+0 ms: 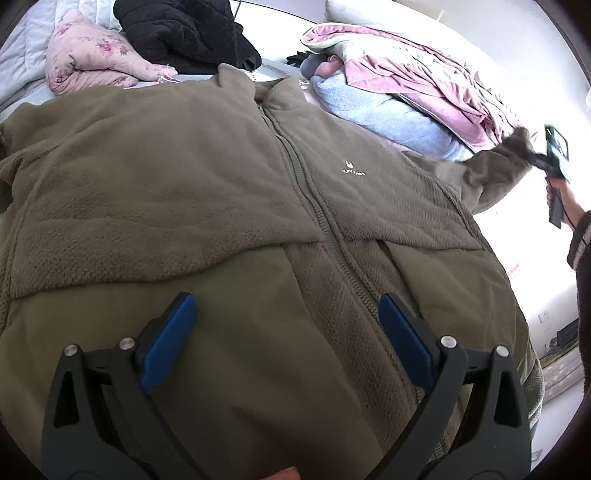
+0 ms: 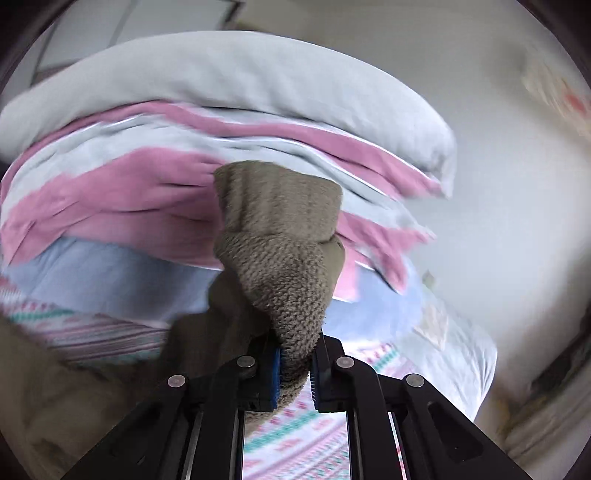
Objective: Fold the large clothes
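An olive fleece jacket point(image 1: 229, 192) lies zipped and front-up on the bed point(image 1: 22, 88). The left gripper point(image 1: 288, 332) hangs over the jacket's lower part, jaws spread wide and holding nothing. The right gripper point(image 2: 295, 373) is clamped tight on the jacket's sleeve point(image 2: 284, 258), lifted beside a pile of pink and blue bedding point(image 2: 110, 206).

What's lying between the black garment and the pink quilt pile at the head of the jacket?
In the left wrist view, the olive jacket's collar and bare white bedding separate the black garment from the pink quilt pile.
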Motion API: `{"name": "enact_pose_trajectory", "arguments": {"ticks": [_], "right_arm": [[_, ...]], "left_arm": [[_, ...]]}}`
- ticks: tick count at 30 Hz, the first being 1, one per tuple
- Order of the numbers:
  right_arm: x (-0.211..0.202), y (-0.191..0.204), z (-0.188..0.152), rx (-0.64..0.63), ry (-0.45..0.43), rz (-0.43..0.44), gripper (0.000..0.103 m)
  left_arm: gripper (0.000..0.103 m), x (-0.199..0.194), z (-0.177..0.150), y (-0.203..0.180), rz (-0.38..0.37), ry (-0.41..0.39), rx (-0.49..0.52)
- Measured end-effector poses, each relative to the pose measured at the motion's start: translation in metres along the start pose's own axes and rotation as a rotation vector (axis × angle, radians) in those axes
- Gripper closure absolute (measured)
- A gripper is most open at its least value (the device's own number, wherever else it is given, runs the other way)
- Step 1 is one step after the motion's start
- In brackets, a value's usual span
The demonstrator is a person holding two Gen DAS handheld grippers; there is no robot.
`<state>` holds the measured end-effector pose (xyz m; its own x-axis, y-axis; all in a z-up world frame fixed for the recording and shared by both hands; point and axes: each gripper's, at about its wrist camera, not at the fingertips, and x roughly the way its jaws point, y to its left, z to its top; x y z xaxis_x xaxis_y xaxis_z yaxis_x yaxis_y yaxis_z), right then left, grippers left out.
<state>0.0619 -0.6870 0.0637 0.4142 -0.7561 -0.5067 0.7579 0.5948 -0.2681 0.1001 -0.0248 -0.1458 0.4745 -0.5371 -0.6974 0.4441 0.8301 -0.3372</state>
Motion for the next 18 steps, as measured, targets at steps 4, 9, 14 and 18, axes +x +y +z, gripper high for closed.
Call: {"name": "enact_pose_trajectory", "arguments": {"ticks": [4, 9, 14, 18], "right_arm": [[0.07, -0.059, -0.053, 0.072, 0.148, -0.025, 0.09], [0.137, -0.098, -0.142, 0.257, 0.441, 0.088, 0.073], [0.128, -0.145, -0.149, 0.362, 0.387, 0.069, 0.039], [0.092, -0.134, -0.116, 0.313, 0.299, 0.077, 0.039]], "left_arm": [[0.004, 0.002, -0.001, -0.003, 0.005, 0.004, 0.009], [0.004, 0.001, -0.002, -0.007, 0.018, 0.003, 0.027], [0.004, -0.003, 0.0, -0.014, 0.03, -0.006, 0.054], [0.004, -0.002, 0.003, -0.02, 0.043, -0.006, 0.071]]}}
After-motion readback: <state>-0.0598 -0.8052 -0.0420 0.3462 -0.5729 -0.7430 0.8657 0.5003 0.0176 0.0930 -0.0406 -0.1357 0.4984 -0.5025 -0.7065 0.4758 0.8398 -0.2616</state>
